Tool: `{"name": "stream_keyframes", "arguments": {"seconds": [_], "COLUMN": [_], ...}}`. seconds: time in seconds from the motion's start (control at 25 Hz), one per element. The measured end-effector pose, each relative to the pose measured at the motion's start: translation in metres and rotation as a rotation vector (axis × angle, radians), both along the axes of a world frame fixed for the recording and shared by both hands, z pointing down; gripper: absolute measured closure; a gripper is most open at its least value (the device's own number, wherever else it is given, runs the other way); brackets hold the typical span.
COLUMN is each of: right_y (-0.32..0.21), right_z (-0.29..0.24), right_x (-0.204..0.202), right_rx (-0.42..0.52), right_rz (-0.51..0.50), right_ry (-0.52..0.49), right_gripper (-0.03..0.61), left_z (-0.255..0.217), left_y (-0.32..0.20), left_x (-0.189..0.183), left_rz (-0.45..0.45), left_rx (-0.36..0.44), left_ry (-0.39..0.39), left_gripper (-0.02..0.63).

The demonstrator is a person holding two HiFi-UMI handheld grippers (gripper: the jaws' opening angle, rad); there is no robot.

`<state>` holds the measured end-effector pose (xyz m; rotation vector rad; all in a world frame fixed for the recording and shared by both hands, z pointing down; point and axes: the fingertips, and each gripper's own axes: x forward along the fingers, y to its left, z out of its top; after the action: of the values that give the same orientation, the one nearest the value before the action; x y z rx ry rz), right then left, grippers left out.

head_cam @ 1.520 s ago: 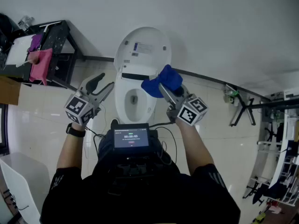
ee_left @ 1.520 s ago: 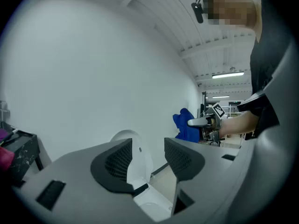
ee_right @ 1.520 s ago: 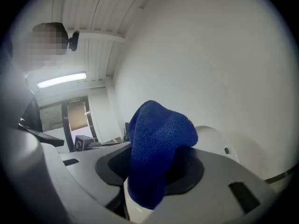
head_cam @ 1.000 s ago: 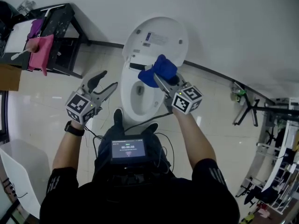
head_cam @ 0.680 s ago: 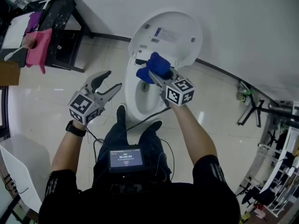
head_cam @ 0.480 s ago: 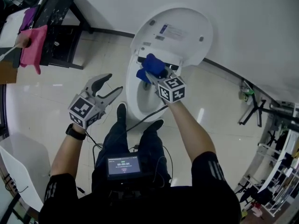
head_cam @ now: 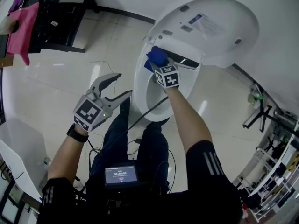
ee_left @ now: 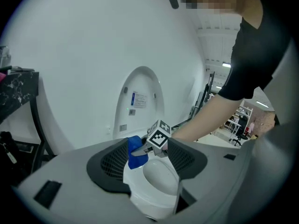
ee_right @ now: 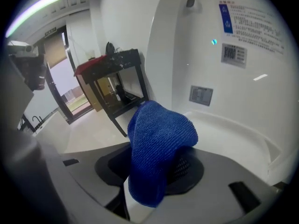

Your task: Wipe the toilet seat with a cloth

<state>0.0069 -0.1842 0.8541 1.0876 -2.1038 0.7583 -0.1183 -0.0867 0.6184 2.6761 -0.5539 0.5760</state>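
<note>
A white toilet stands with its lid [head_cam: 210, 27] raised; the seat rim [head_cam: 140, 85] rings the bowl. My right gripper [head_cam: 156, 64] is shut on a blue cloth [head_cam: 157, 56] and holds it at the back left of the seat, just under the lid hinge. In the right gripper view the cloth [ee_right: 156, 148] drapes over the jaws, hiding the tips, with the seat's rear rim [ee_right: 233, 129] just beyond. My left gripper [head_cam: 120, 85] hangs open and empty left of the bowl. The left gripper view looks across the seat [ee_left: 154, 195] at the cloth [ee_left: 135, 154].
A black stand [head_cam: 56, 17] with a pink cloth [head_cam: 21, 29] is at the upper left. A white object [head_cam: 14, 143] sits at the lower left. A cable [head_cam: 149, 111] runs over the seat's front rim. Shelving [head_cam: 275, 171] lines the right edge.
The right gripper has carried the blue cloth forward and down to the back of the seat by the hinge. The head has leaned in over the toilet. The left gripper stays open.
</note>
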Motion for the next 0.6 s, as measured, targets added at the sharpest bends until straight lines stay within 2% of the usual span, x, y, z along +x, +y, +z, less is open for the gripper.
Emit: {"name": "stream_keyframes", "arguments": {"seconds": [0.12,0.32,0.6], "right_y": [-0.004,0.017,0.046], "right_z": [0.031,0.084,0.11], "right_x": [-0.013,-0.036,-0.04], "right_rx": [-0.002,-0.042,-0.087], "right_rz": [-0.057,-0.211,-0.311], "right_ry": [0.07,0.191,0.236], "right_gripper": [0.397,0.395,0.4], "left_z": [0.018,0.034,0.042], "left_y": [-0.004,-0.001,0.005], "left_x": [-0.001,-0.003,-0.014], "left_rz": [0.003,0.021,-0.031], "left_rx": [-0.007,-0.027,-0.091], "left_ry": [0.001,0.005,0.007], "left_gripper": [0.357,0.357,0.357]}}
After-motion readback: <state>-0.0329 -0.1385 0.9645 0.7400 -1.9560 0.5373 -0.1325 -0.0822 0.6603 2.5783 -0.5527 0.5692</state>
